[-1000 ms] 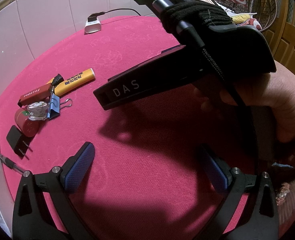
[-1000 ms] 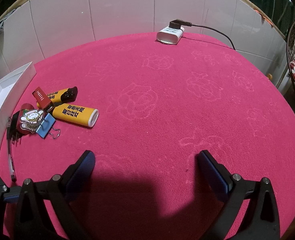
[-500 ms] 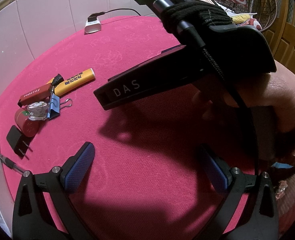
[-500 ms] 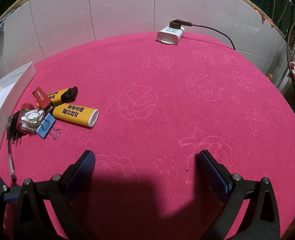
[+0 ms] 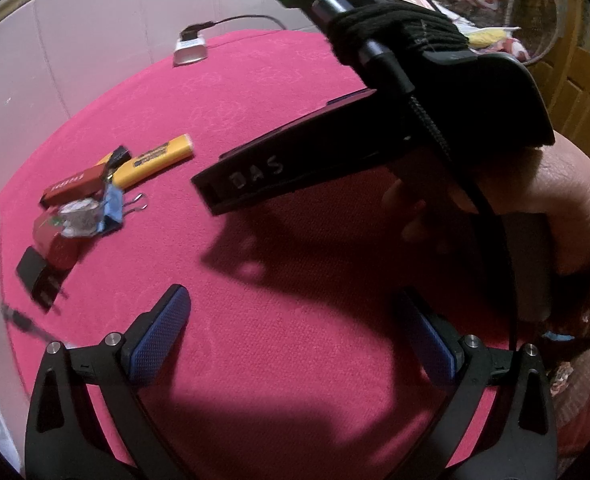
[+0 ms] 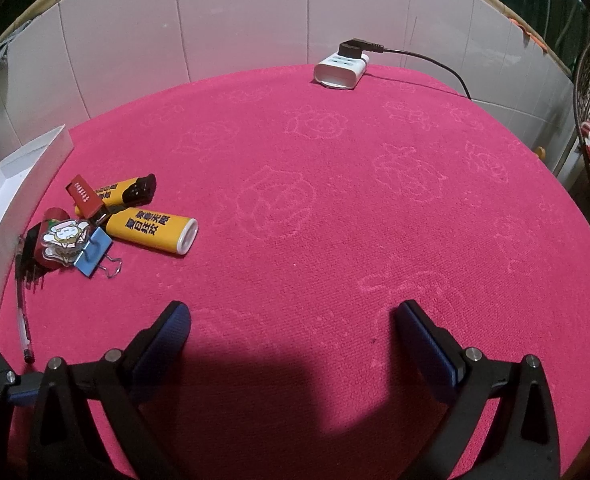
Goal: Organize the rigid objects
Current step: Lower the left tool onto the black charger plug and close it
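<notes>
Left gripper (image 5: 293,326) and right gripper (image 6: 293,328) both apart, empty, over desk (image 6: 335,220); clutter (image 6: 107,224) heaped beside box (image 6: 27,172), awaiting sorting

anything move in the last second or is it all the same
Only the left wrist view has begun to shift: it is now motion-blurred and the pile around the blue binder clip sits slightly differently in frame, so the left claw has started moving. Nothing was grasped or released. The right claw is open and empty as before, and the yellow lighter, pen and white charger lie unchanged.
</notes>
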Demonstrator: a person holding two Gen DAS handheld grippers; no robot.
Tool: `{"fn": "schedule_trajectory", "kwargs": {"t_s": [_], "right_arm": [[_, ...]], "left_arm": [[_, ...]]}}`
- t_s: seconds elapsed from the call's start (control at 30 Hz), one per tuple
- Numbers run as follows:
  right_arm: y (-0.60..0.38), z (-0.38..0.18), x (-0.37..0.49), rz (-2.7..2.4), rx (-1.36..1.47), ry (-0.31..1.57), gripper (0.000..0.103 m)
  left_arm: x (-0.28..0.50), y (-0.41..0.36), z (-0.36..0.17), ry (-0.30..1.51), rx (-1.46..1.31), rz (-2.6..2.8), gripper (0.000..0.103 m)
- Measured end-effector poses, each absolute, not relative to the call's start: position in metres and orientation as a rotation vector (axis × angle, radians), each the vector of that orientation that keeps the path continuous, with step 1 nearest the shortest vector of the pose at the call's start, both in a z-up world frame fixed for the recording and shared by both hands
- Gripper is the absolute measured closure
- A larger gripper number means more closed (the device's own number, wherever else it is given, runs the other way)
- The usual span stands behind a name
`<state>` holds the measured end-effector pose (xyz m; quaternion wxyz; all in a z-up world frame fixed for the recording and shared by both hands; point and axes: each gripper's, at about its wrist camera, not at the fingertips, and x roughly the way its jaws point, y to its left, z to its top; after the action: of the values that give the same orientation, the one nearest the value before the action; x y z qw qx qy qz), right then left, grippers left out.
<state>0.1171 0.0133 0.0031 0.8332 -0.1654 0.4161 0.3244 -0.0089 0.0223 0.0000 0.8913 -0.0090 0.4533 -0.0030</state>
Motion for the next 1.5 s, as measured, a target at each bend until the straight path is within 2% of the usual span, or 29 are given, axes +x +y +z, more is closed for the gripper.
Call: {"fn": "schedule_trajectory", "kwargs": {"t_s": [0.2, 0.33, 0.47, 0.6, 0.87, 1.07, 1.37, 1.4, 1.43, 1.5], "right_arm": [[0.013, 0.003, 0.117, 0.689, -0.345, 0.882, 0.0], [0.014, 0.003, 0.115, 0.685, -0.35, 0.881, 0.0], [0.015, 0.003, 0.116, 0.687, -0.349, 0.882, 0.0], [0.013, 0.004, 0.118, 0.694, -0.335, 0.883, 0.0], [0.01, 0.005, 0.119, 0.709, -0.3, 0.886, 0.0], [0.012, 0.004, 0.117, 0.701, -0.313, 0.885, 0.0], [0.011, 0.003, 0.119, 0.698, -0.32, 0.885, 0.0], [0.011, 0.003, 0.119, 0.698, -0.319, 0.884, 0.0], [0.01, 0.003, 0.119, 0.7, -0.317, 0.885, 0.0], [0.008, 0.004, 0.12, 0.71, -0.3, 0.885, 0.0]], "left_arm": [[-0.071, 0.035, 0.052, 0.75, -0.046, 0.111, 0.0], [-0.108, 0.075, 0.071, 0.678, -0.076, 0.289, 0.0], [-0.116, 0.125, 0.065, 0.718, -0.227, 0.406, 0.0], [-0.101, 0.137, 0.059, 0.735, -0.324, 0.366, 0.0], [-0.027, 0.141, 0.048, 0.872, 0.009, 0.273, 0.0], [-0.014, 0.169, 0.033, 0.975, 0.003, 0.231, 0.001], [-0.001, 0.161, 0.012, 1.113, 0.077, 0.17, 0.026], [-0.001, 0.163, 0.012, 1.114, 0.066, 0.178, 0.038], [0.0, 0.166, 0.014, 1.114, 0.042, 0.175, 0.042], [-0.005, 0.167, 0.014, 1.105, 0.025, 0.198, 0.042]]}}
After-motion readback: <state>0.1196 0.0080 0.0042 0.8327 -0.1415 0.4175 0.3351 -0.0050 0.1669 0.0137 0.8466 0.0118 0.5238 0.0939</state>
